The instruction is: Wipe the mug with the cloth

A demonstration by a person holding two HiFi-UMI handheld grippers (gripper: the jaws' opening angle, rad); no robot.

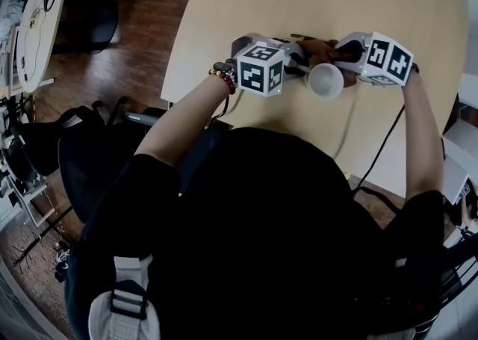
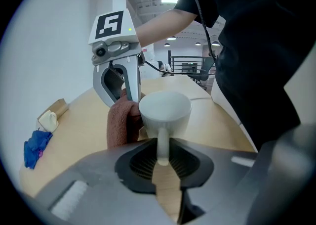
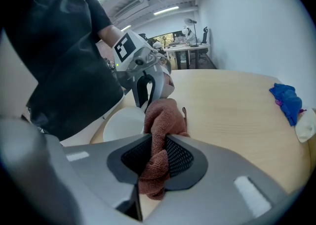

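The white mug (image 2: 165, 110) is being gripped by its handle in the closed jaws of the left gripper (image 2: 165, 162). That is being shown plainly only in the left gripper view, the head view giving just the mug's open mouth over the table (image 1: 314, 2). The brown cloth (image 3: 160, 120) is being clamped in the right gripper (image 3: 160, 157) and laid against the mug's side, and both grippers are being pointed steeply down and inward, forearms stretched forward.

mug (image 2: 164, 111): white | cloth (image 3: 161, 119): rust-brown | table (image 1: 373, 2): pale wood | rag (image 3: 286, 101): blue | floor (image 1: 127, 39): dark brown wood
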